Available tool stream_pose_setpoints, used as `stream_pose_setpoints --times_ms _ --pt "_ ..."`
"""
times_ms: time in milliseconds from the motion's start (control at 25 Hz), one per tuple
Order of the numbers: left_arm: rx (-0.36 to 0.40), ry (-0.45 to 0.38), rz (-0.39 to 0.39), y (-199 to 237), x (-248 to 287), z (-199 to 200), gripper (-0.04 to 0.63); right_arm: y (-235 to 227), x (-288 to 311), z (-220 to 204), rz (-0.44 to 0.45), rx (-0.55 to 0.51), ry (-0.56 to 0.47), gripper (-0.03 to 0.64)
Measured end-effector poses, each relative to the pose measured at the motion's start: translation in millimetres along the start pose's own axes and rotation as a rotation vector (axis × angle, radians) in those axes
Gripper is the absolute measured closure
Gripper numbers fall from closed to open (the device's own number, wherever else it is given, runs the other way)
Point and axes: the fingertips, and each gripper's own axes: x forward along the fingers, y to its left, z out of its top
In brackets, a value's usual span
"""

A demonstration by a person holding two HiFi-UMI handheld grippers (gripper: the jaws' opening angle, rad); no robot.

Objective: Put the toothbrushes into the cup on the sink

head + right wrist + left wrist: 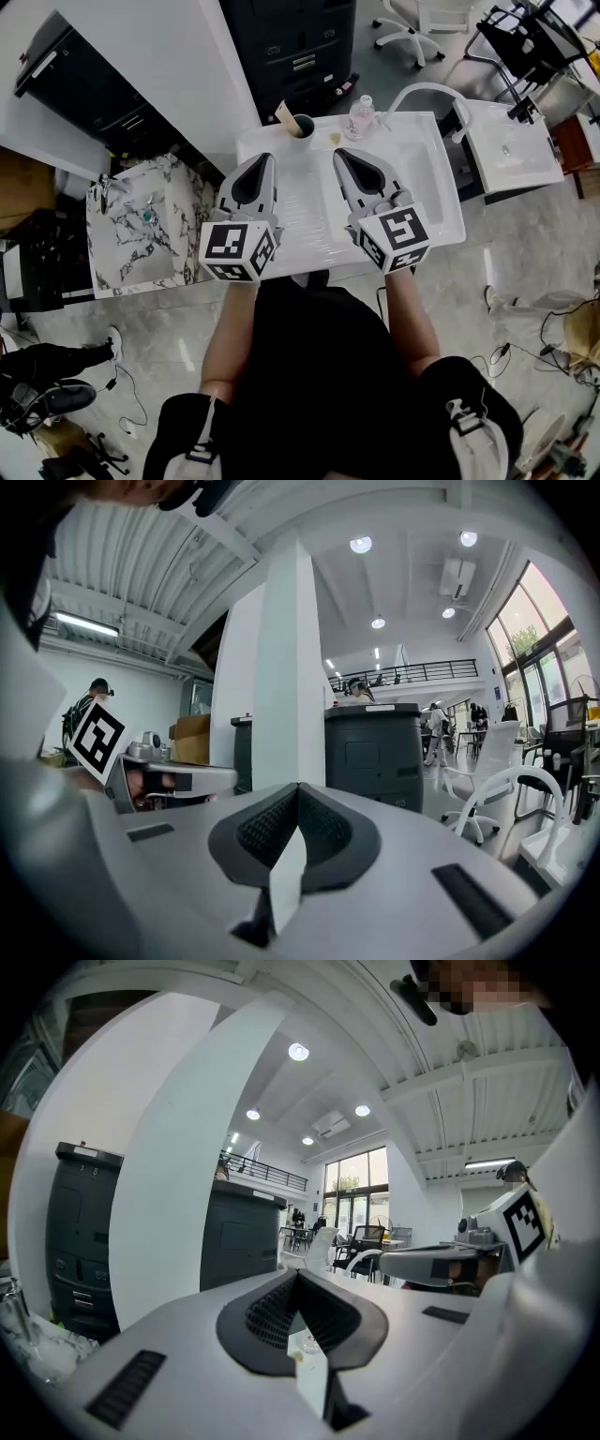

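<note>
Left claw (266,159) and right claw (339,154) are both closed tip to tip and empty, hovering over the white sink (431,183). The cup (303,125) stands at the sink's back edge with a pale handle (283,113) in it, seemingly a toothbrush. No loose toothbrush is visible. Risk: reaching in could topple the cup or the nearby bottle (361,118).

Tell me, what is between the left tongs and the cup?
Nothing. In the head view, only bare white sink lies between the left tongs and the cup.
</note>
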Motion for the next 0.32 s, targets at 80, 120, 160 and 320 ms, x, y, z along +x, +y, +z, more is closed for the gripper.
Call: stream_pose_setpoints --times_ms 80,120,160,320 --pt "0.007 0.001 -0.002 -1.5 -0.2 0.6 0.581 0.1 -0.4 -0.2 0.000 0.002 0.000 0.588" --pt "0.010 0.002 -0.003 -2.0 0.0 0.7 0.581 -0.1 -0.5 -0.3 0.001 0.002 -0.001 0.588" --pt "0.011 0.003 -0.003 -2.4 0.4 0.3 0.581 -0.6 -0.5 -0.7 0.001 0.002 -0.002 0.588" --pt "0.014 0.012 0.000 -2.8 1.8 -2.2 0.581 -4.3 -0.5 -4.0 -0.002 0.002 0.002 0.588"
